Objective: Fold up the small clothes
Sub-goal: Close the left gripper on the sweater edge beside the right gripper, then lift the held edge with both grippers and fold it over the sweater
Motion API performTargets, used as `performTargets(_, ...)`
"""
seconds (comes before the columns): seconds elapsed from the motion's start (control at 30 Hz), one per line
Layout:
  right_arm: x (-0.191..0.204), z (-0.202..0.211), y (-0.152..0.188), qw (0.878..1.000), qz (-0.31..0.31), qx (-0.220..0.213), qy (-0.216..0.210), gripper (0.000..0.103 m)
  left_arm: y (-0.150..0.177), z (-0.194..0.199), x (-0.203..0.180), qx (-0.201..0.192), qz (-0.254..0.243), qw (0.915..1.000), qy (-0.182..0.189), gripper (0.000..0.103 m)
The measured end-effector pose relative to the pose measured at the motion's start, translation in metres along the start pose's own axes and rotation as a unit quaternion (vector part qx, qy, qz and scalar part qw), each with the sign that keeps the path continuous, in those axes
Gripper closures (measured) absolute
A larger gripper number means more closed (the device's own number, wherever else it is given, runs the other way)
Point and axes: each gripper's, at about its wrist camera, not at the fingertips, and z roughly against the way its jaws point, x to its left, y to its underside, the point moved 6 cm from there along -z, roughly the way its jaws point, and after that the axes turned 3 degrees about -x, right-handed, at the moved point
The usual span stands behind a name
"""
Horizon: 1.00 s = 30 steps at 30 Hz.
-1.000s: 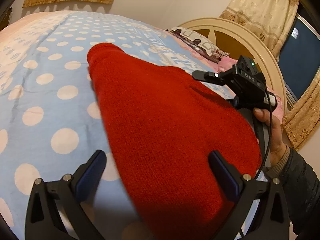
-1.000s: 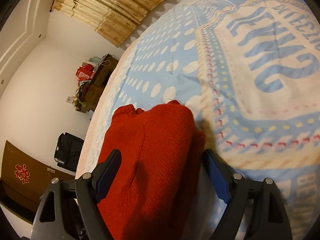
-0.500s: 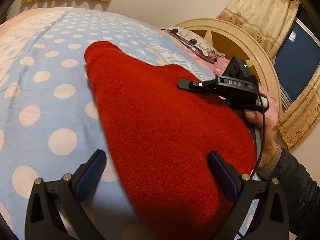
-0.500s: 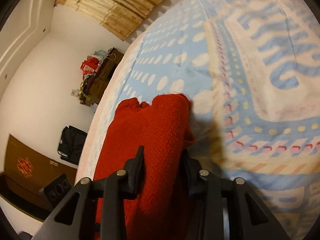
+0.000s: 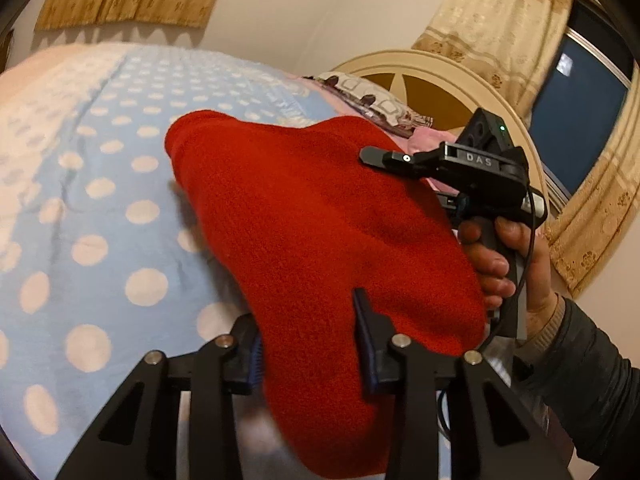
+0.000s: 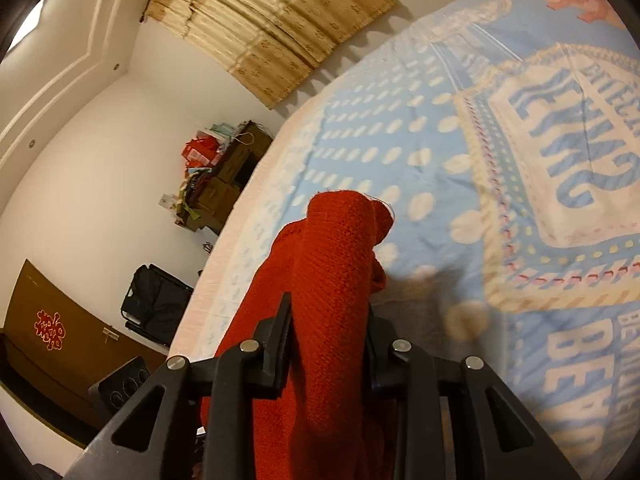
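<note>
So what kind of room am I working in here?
Most likely a bedroom: the red knit garment lies on a bed with a polka-dot blue blanket, a rounded headboard with pillows, and curtains.

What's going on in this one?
A person with a gripper in each hand is folding a red knit garment on a bed's blue polka-dot blanket. The left gripper and the right gripper are each closing on an edge of it, with the fabric bunched between the jaws.
</note>
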Motion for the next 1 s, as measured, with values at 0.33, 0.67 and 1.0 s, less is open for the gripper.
performTargets(0.33, 0.067, -0.014, 0.025, 0.998, 0.011, 0.009, -0.055, 0.074, 0.0, 0.072, 0.005, -0.042, -0.01, 0.9986, -0.03, 0.065)
performTargets(0.67, 0.132, -0.055, 0.062, 0.994, 0.034, 0.045, -0.089, 0.074, 0.016, 0.13, 0.032, -0.065, 0.012, 0.995, -0.076, 0.065)
performTargets(1.0, 0.188, -0.094, 0.091, 0.989, 0.052, 0.081, -0.117, 0.074, 0.031, 0.172, 0.055, -0.088, 0.031, 0.9909, -0.097, 0.065)
